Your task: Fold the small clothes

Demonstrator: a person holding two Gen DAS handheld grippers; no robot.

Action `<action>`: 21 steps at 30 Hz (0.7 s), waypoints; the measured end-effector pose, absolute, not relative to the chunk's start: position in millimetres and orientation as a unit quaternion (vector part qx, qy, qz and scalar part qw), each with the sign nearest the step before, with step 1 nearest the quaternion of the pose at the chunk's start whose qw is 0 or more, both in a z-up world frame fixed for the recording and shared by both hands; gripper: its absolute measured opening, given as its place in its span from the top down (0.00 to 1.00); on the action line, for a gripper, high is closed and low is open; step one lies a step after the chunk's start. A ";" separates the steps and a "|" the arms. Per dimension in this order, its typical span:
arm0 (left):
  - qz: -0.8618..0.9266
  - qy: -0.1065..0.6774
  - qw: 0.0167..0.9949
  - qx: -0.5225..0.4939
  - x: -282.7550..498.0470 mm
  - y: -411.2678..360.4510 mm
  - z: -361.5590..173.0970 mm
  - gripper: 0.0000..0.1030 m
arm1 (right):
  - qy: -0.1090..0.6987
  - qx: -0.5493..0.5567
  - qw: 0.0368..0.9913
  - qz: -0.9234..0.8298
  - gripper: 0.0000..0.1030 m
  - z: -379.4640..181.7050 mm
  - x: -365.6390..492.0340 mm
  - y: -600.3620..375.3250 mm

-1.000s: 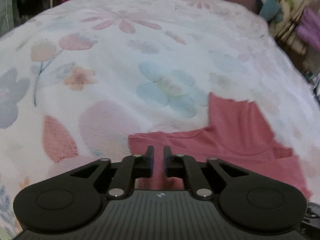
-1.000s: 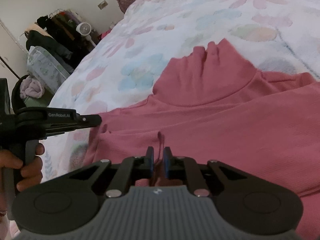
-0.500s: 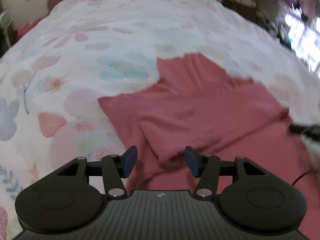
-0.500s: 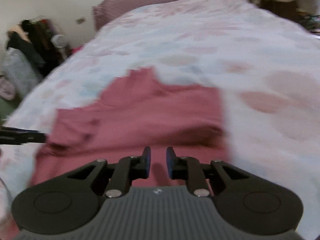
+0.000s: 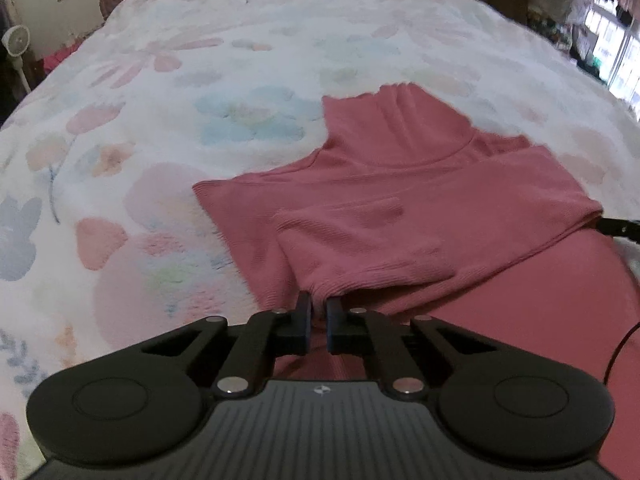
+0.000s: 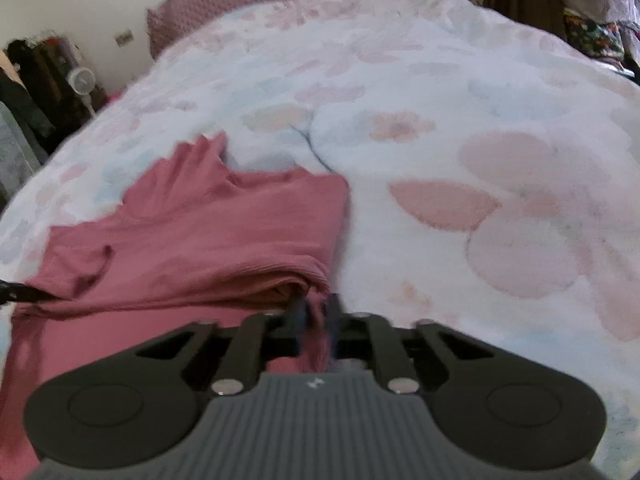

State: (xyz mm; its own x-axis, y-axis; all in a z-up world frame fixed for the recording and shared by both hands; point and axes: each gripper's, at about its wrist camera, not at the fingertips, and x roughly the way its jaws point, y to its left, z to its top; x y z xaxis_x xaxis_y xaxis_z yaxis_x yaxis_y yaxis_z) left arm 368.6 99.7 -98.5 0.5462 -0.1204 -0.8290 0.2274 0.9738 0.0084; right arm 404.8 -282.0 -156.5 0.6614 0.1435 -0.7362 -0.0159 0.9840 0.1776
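Pink turtleneck top (image 5: pixel 400 200) lies on bed (image 5: pixel 200 80) with floral cover, collar toward headboard end, partly folded over itself. Left tool (image 5: pixel 318 312): jaws nearly together, clamped on folded lower edge of top at its left side. Right tool (image 6: pixel 316 312): jaws close together, clamped on bunched fabric at top's right edge; view blurred. Fan (image 5: pixel 16 40) beside bed's far left corner.

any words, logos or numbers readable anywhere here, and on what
No readable text in either view.
Left gripper: a small white emblem on its body, a mark, not letters.
Right gripper: the same kind of emblem, blurred.
Pink top: no label or print shows.
Floral blanket: flowers only.
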 end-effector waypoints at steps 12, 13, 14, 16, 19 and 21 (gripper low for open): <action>-0.106 0.475 0.869 0.084 357.1 102.9 -98.2 0.71 | 0.432 0.097 0.896 0.040 0.94 -159.0 396.1 -294.9; -0.111 0.474 0.870 0.080 354.1 105.9 -92.9 0.68 | 0.430 0.098 0.897 0.044 0.93 -154.3 392.2 -296.8; -0.117 0.473 0.870 0.075 352.3 108.5 -87.1 0.66 | 0.428 0.098 0.897 0.050 0.93 -149.2 388.4 -298.7; -0.129 0.467 0.873 0.064 350.6 113.3 -72.1 0.66 | 0.426 0.089 0.898 0.067 0.92 -137.0 386.3 -300.6; -0.124 0.454 0.879 0.083 360.1 112.5 -53.1 0.65 | 0.419 0.064 0.901 0.089 0.82 -117.7 392.7 -296.1; -0.118 0.446 0.881 0.100 373.1 109.1 -44.5 0.64 | 0.414 0.043 0.904 0.102 0.82 -105.2 401.4 -288.9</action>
